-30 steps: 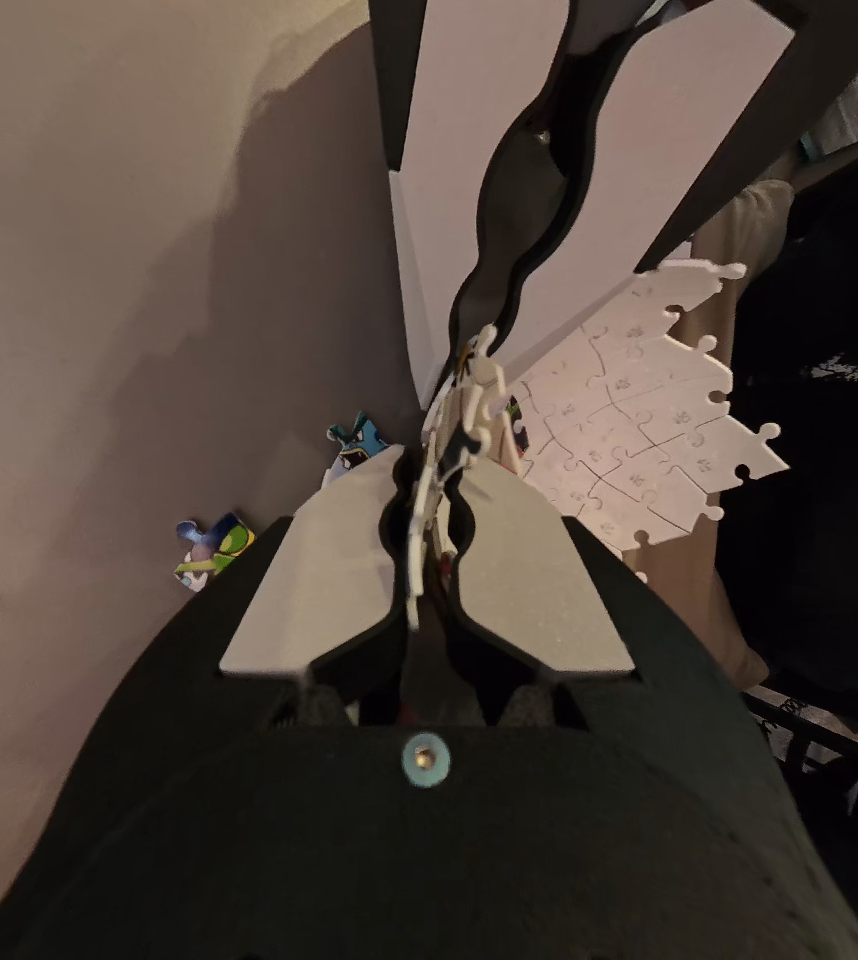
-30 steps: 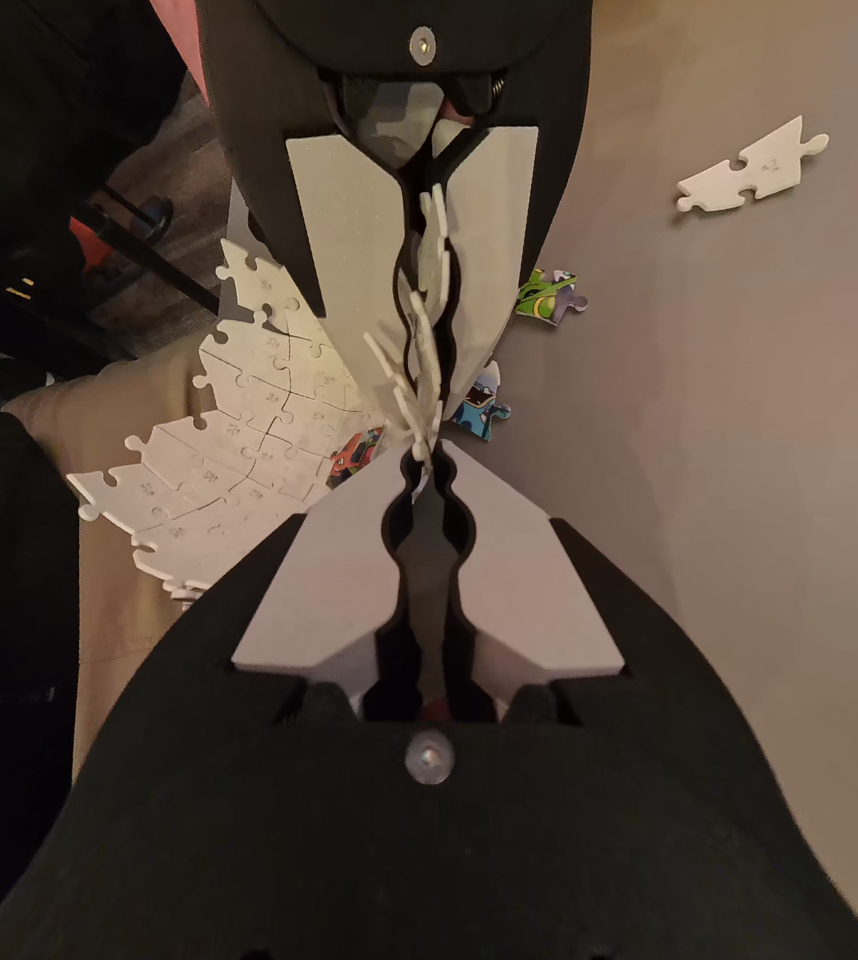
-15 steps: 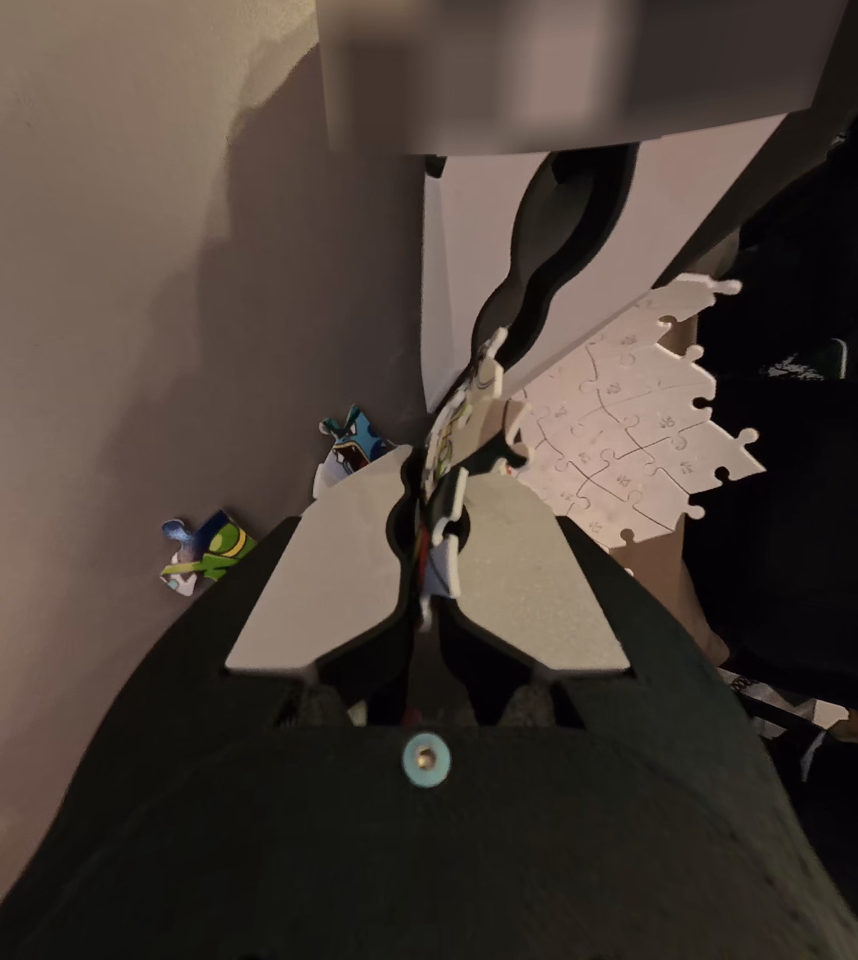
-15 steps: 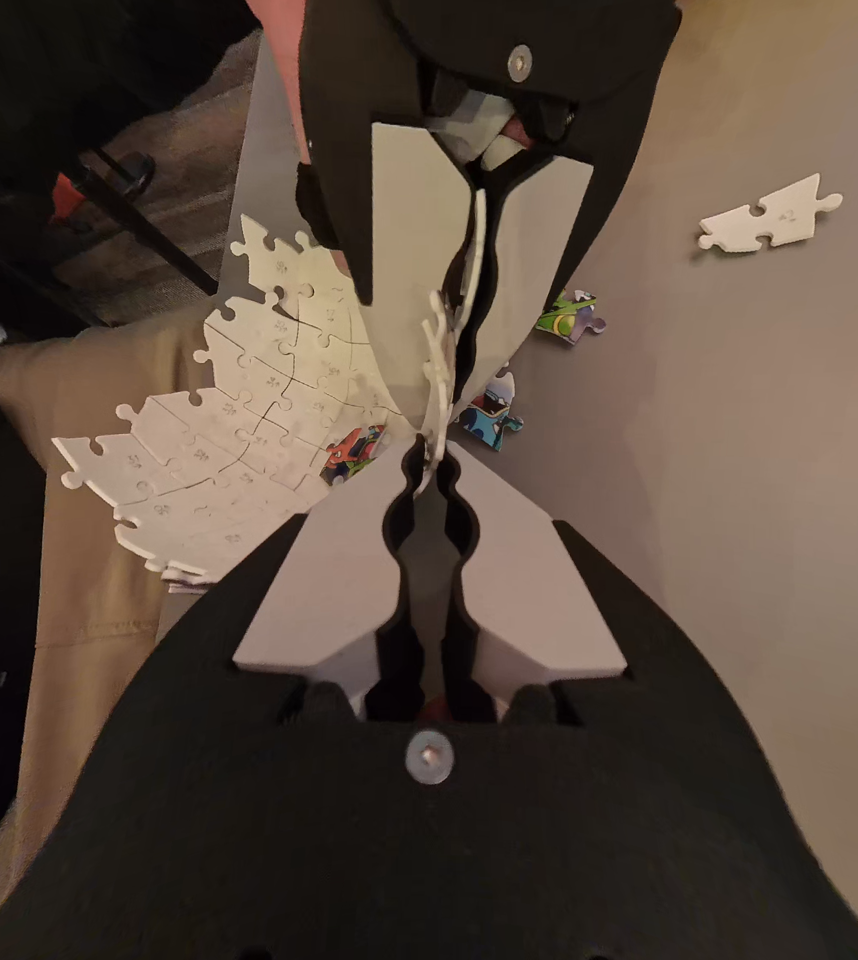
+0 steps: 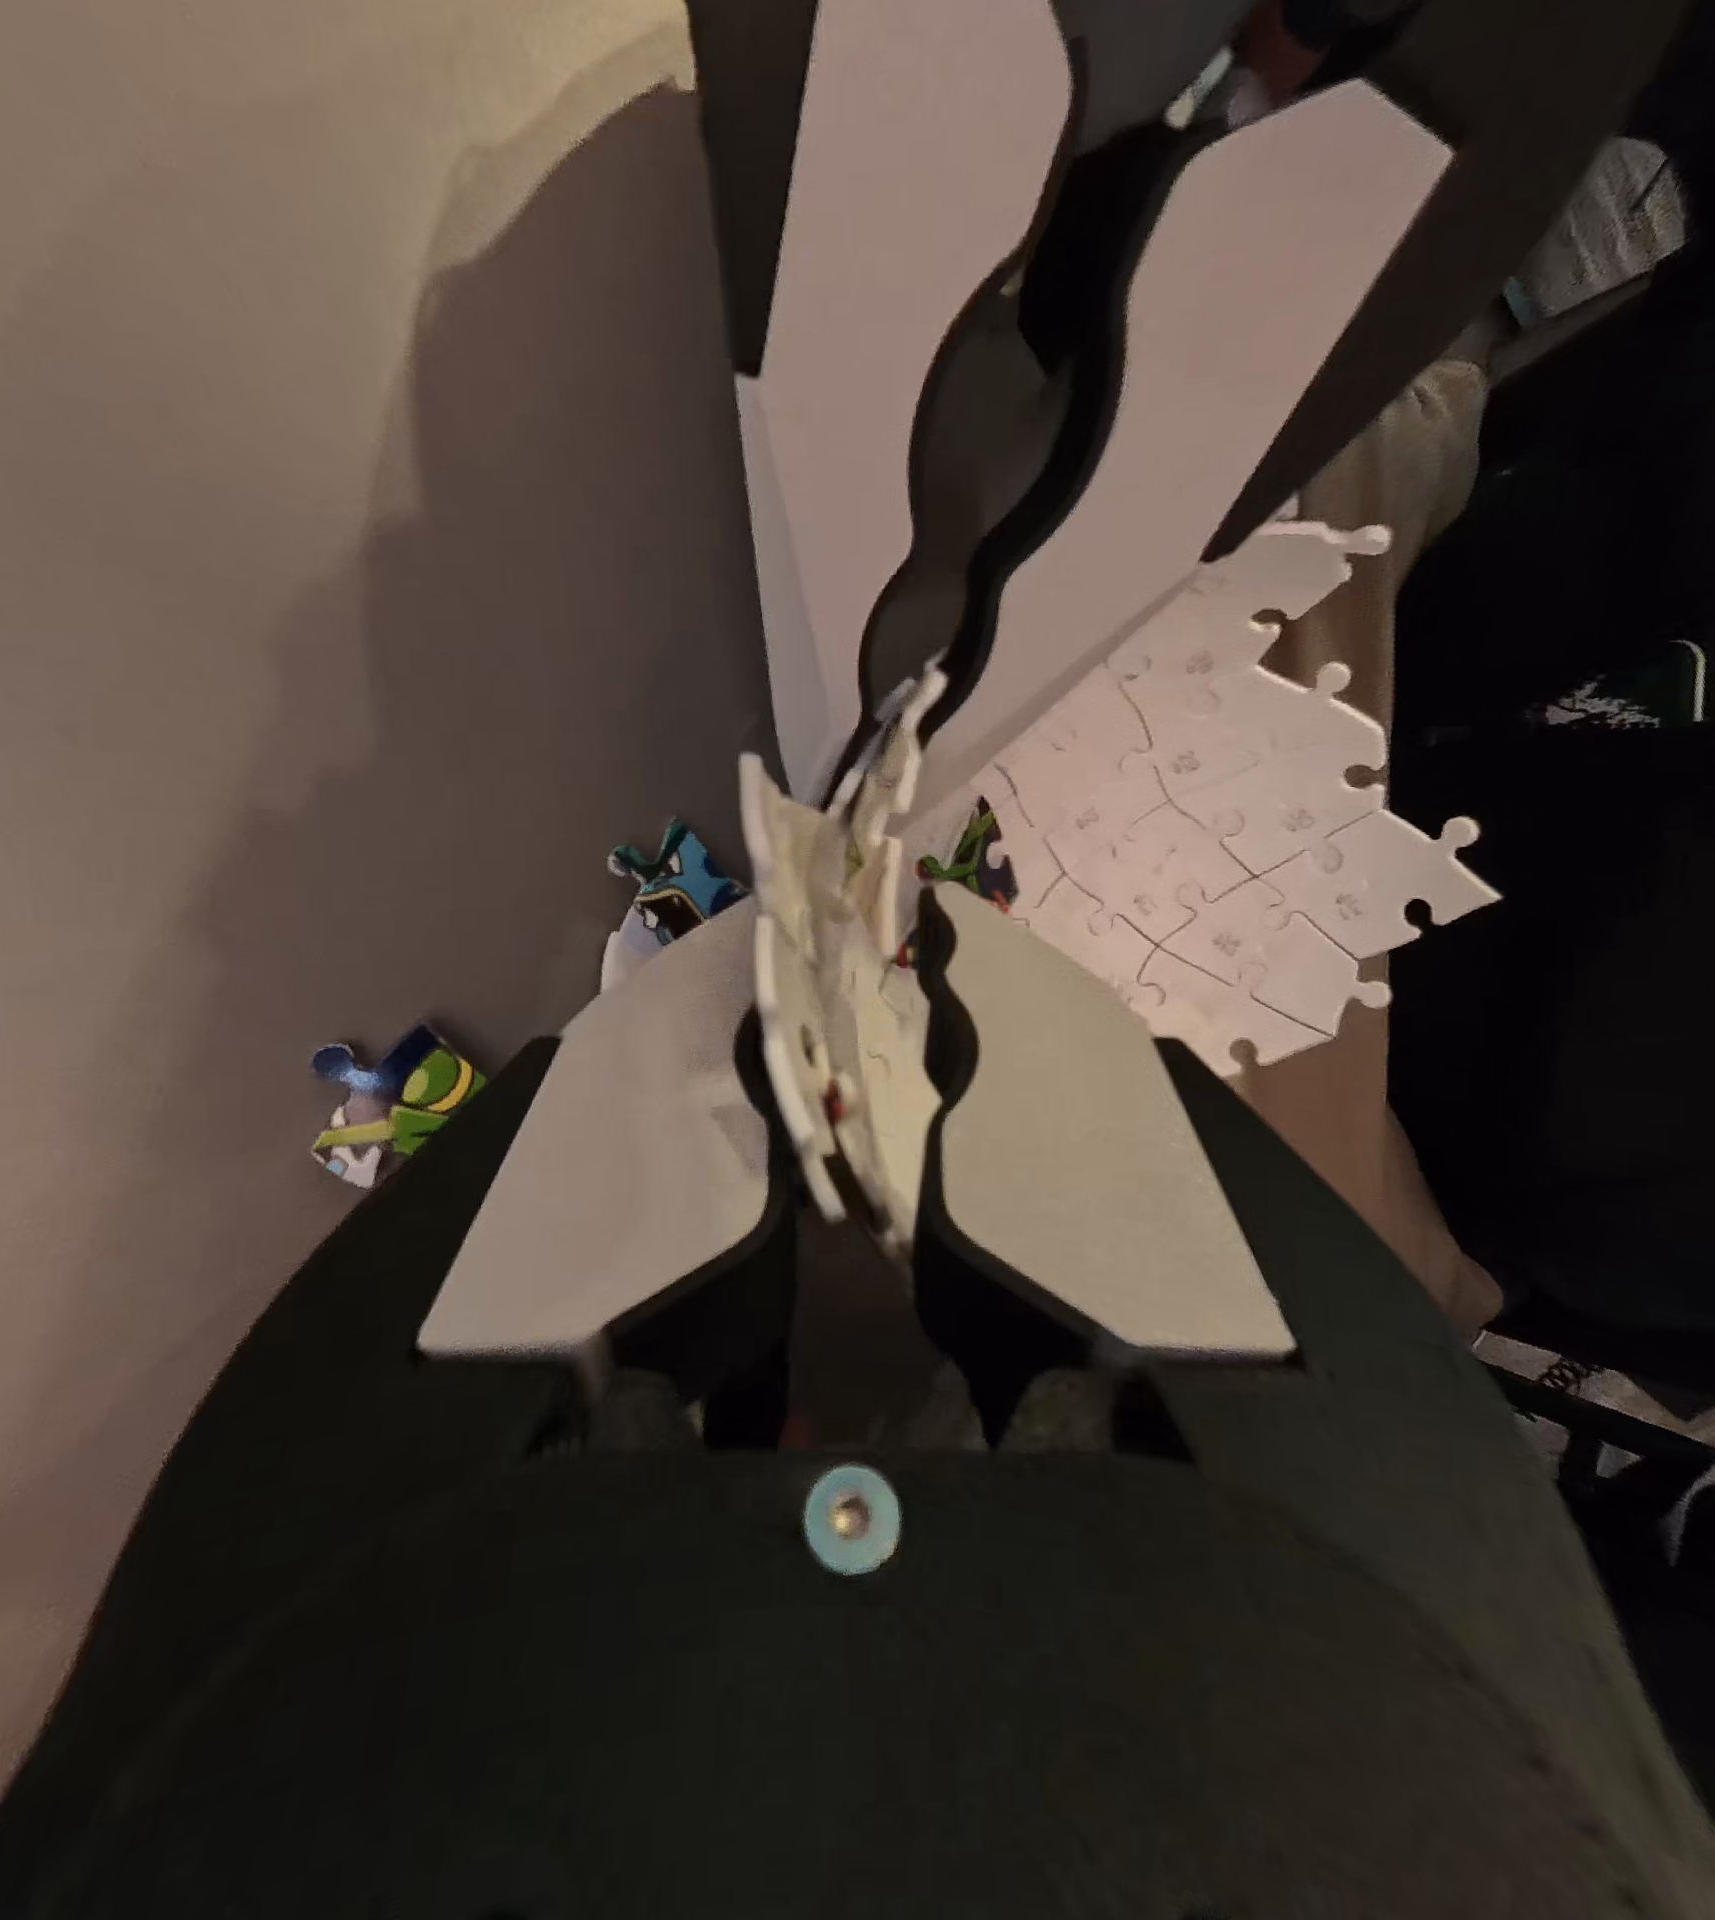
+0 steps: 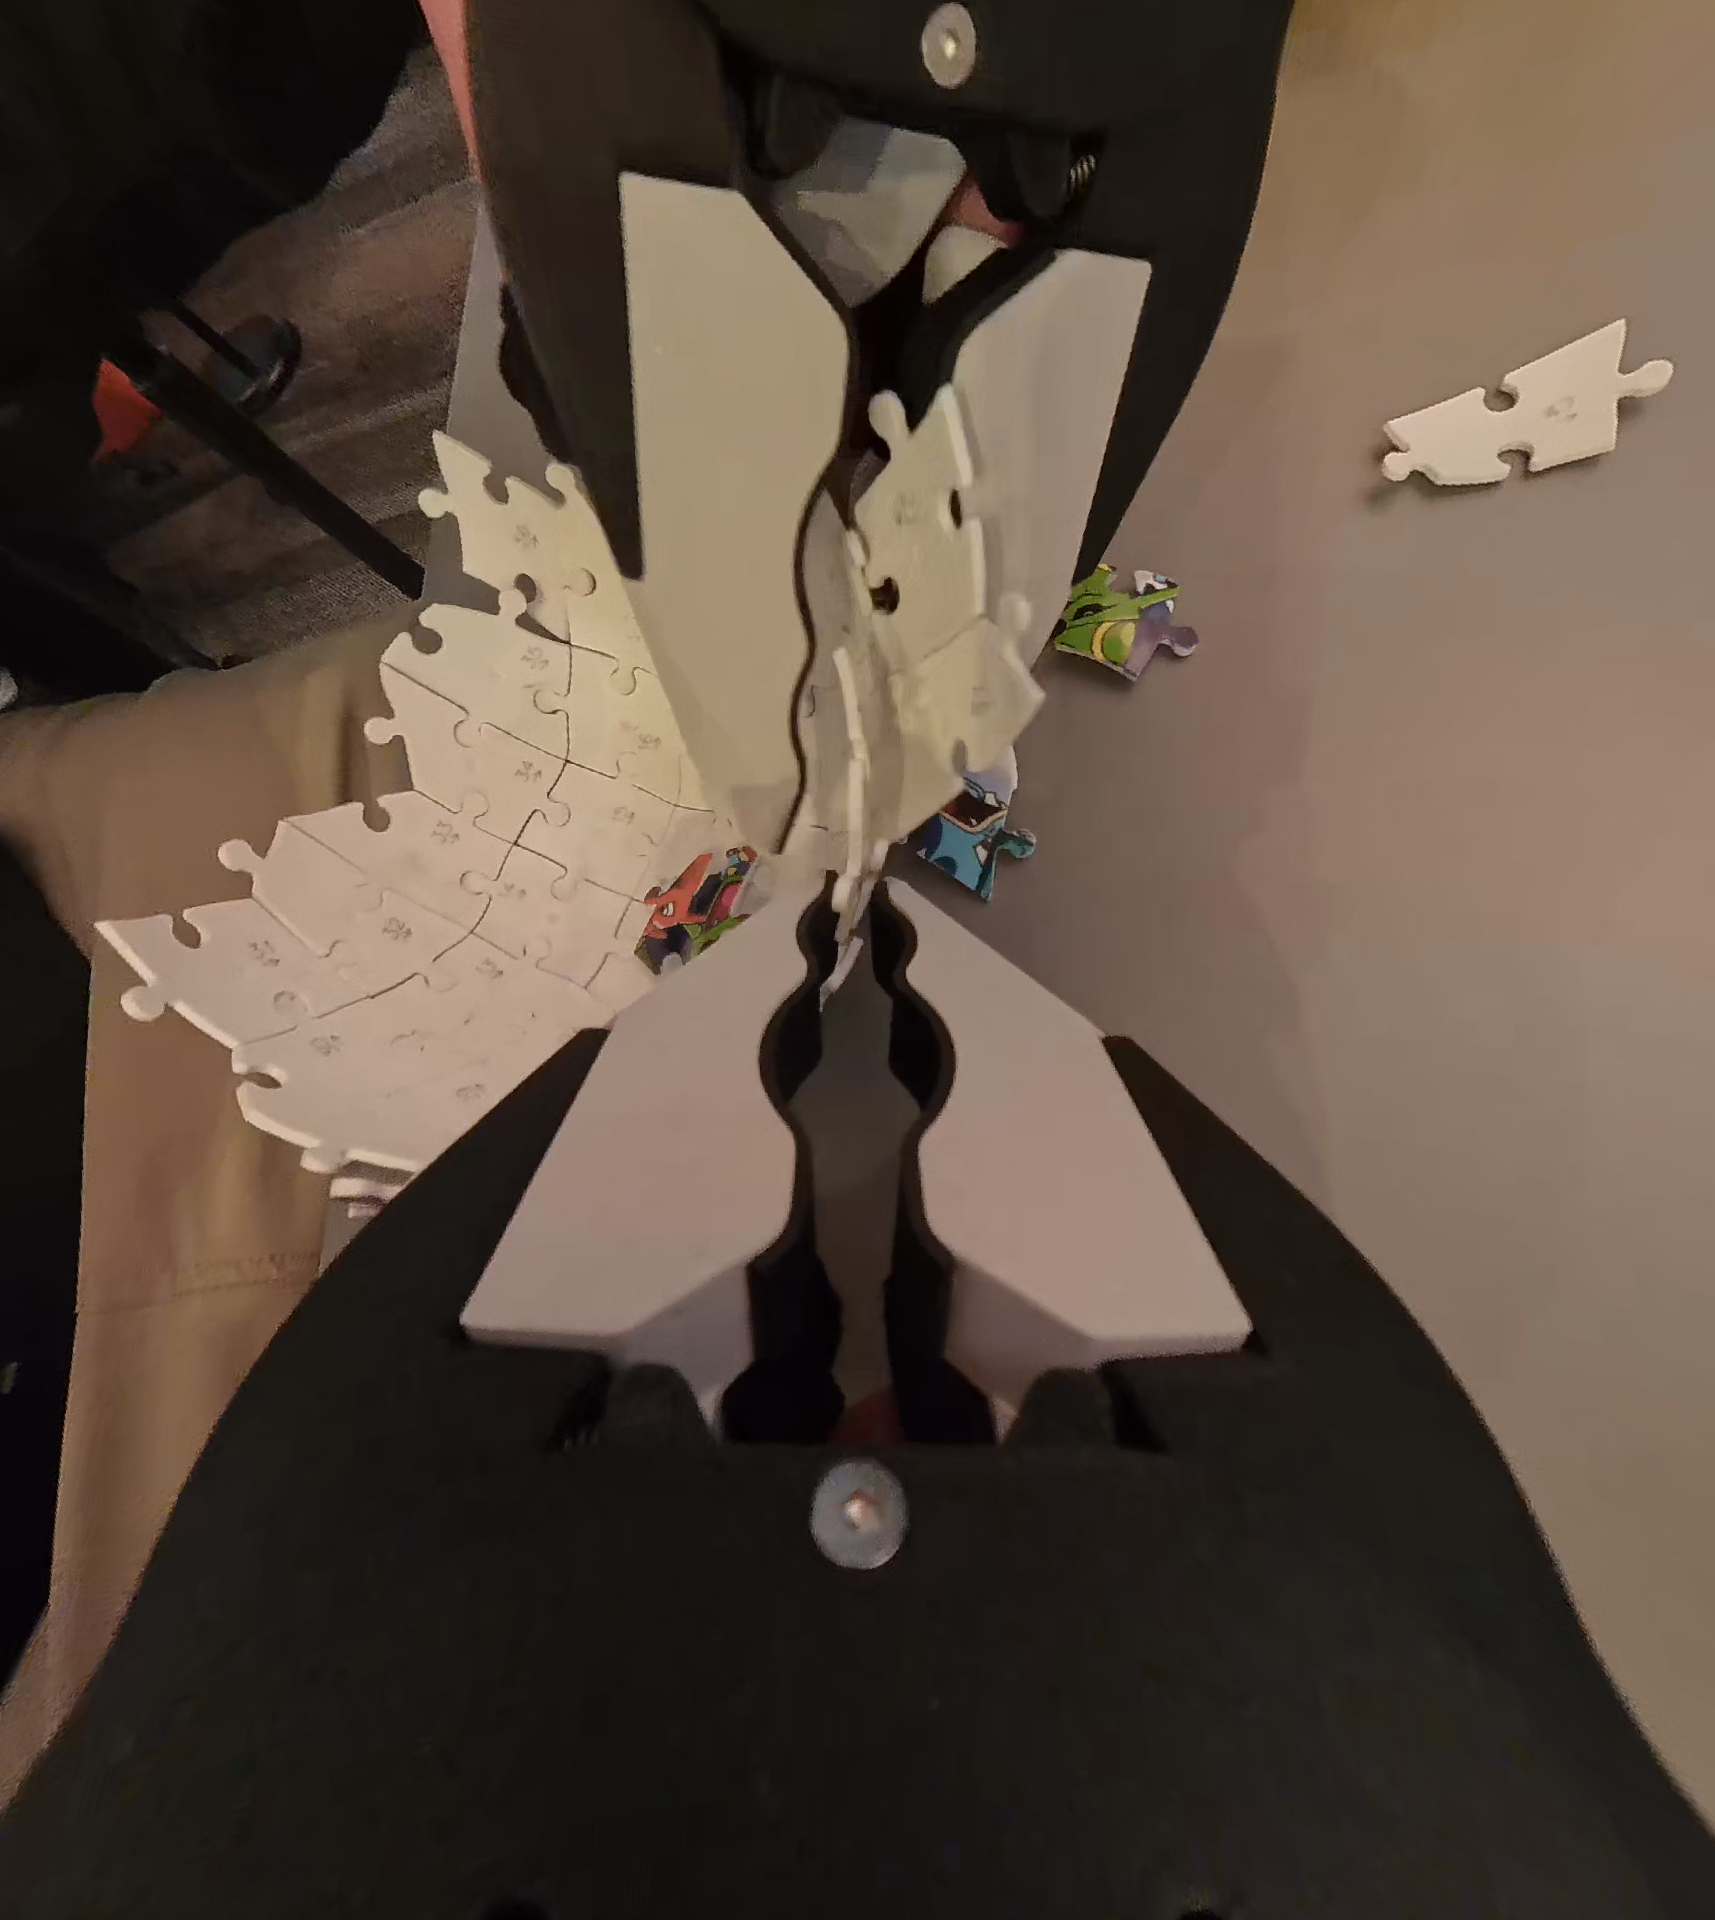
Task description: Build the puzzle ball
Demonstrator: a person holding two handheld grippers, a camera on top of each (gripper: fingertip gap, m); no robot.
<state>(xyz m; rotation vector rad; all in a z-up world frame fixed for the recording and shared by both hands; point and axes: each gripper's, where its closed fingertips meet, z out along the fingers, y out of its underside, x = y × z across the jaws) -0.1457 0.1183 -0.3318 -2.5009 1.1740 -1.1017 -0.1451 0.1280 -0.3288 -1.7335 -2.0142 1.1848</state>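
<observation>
Strip (image 5: 837, 1039) twisted flat-on, between both grippers

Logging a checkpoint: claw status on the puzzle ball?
Left claw shut on white piece strip. Right claw shut on its near end. Half-built shell apart. Nothing blocking.

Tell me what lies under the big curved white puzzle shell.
A red and green printed piece pokes from beneath the curved white puzzle shell; anything farther under is covered.

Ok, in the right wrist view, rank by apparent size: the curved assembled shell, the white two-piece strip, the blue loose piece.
1. Curved assembled shell, clearly largest.
2. White two-piece strip.
3. Blue loose piece, partly hidden, so this rank is unsure.
</observation>
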